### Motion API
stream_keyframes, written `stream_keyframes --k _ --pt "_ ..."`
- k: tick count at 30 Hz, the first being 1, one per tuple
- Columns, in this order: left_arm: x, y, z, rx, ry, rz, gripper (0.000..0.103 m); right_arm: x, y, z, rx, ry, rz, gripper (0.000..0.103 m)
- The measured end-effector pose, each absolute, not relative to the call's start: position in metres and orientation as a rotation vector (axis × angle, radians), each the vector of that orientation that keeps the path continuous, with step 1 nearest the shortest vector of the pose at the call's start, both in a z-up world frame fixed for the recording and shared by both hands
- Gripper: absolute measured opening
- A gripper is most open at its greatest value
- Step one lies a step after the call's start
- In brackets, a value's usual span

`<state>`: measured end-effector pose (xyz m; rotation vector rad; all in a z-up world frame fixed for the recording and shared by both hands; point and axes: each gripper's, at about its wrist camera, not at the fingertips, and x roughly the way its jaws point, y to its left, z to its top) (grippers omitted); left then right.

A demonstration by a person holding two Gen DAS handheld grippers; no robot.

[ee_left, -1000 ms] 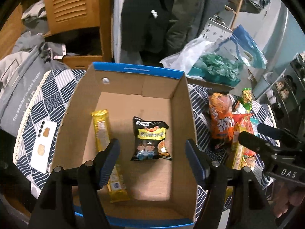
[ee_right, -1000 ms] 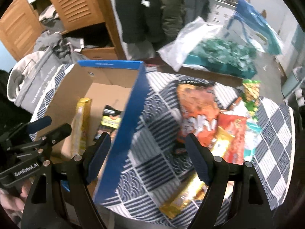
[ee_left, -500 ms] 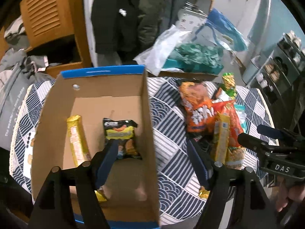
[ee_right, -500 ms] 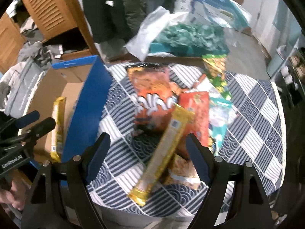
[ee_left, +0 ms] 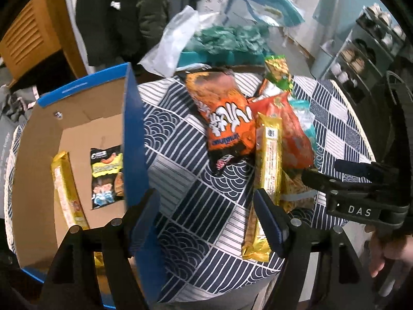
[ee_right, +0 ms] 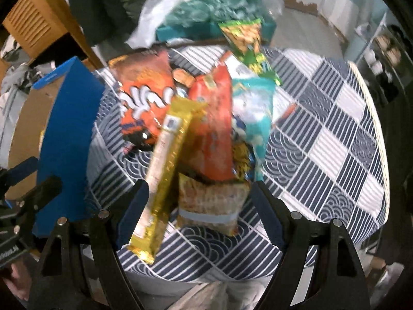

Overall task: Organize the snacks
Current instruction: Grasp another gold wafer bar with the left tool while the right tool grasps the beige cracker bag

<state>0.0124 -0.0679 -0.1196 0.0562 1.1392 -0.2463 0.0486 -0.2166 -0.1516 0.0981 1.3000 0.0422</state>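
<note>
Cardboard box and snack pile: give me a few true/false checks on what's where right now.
1. The cardboard box holds two snacks. True: a gold bar and a black packet.
2. The orange bag is in the box. False: it lies on the patterned tablecloth.
3. The right hand-held gripper grips a snack. False: it is open, holding nothing.
4. A long gold bar lies across the pile. True.
</note>
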Motion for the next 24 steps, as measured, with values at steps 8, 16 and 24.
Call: stream_keyframes --k 8,16,24 --pt "0.017 -0.088 -0.144 0.091 1.188 -0.242 0.076 0.047 -0.228 -0.184 0.157 1.364 0.035 0.082" --pt "0.021 -0.091 -0.159 0.122 1.211 -0.227 0.076 0.053 -0.226 -0.206 0.157 1.4 0.054 0.082" --pt "0.025 -0.093 -0.167 0.115 1.238 -0.234 0.076 0.056 -0.214 -0.22 0.097 1.413 0.066 0.077"
